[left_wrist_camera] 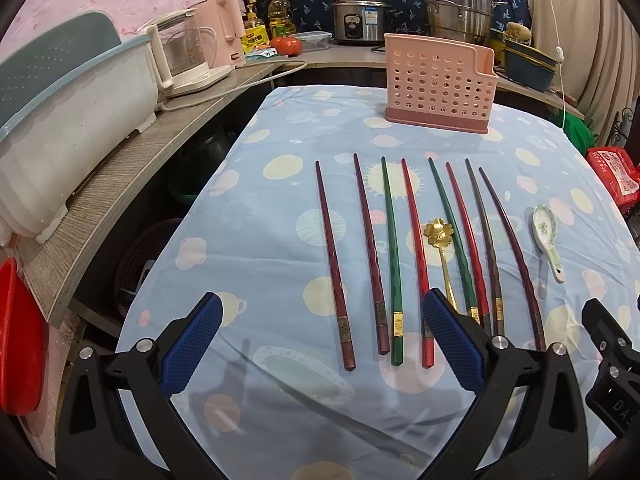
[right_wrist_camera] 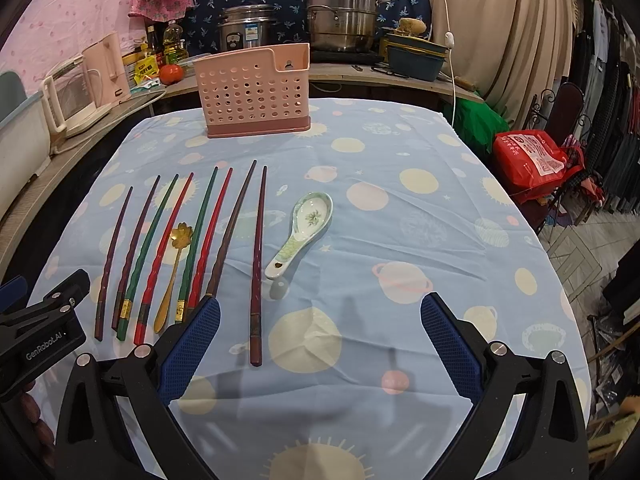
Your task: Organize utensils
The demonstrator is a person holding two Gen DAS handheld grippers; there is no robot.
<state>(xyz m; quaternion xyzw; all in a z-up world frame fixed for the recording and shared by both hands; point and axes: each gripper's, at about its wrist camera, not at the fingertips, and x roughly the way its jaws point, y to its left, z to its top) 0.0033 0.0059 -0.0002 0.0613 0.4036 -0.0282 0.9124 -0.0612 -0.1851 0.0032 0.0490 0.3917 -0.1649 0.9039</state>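
Several chopsticks (left_wrist_camera: 394, 256) (right_wrist_camera: 208, 240) in maroon, green and red lie side by side on the blue patterned tablecloth (left_wrist_camera: 260, 240) (right_wrist_camera: 400, 240). Among them rests a gold flower spoon (left_wrist_camera: 438, 248) (right_wrist_camera: 176, 264). A white ceramic spoon (left_wrist_camera: 546, 236) (right_wrist_camera: 304, 228) lies to their right. The pink perforated utensil holder (left_wrist_camera: 438, 86) (right_wrist_camera: 254, 90) stands upright at the table's far side. My left gripper (left_wrist_camera: 322, 344) hovers open over the chopsticks' near ends. My right gripper (right_wrist_camera: 320, 344) is open near the rightmost maroon chopstick (right_wrist_camera: 258, 264), holding nothing.
A grey counter (left_wrist_camera: 120, 184) runs along the left with a white dish rack (left_wrist_camera: 68, 120), kettles (left_wrist_camera: 188, 56) and bottles. A rice cooker (right_wrist_camera: 248, 30) and steel pots (right_wrist_camera: 344, 12) stand behind. A red bag (right_wrist_camera: 532, 160) and chairs sit right of the table.
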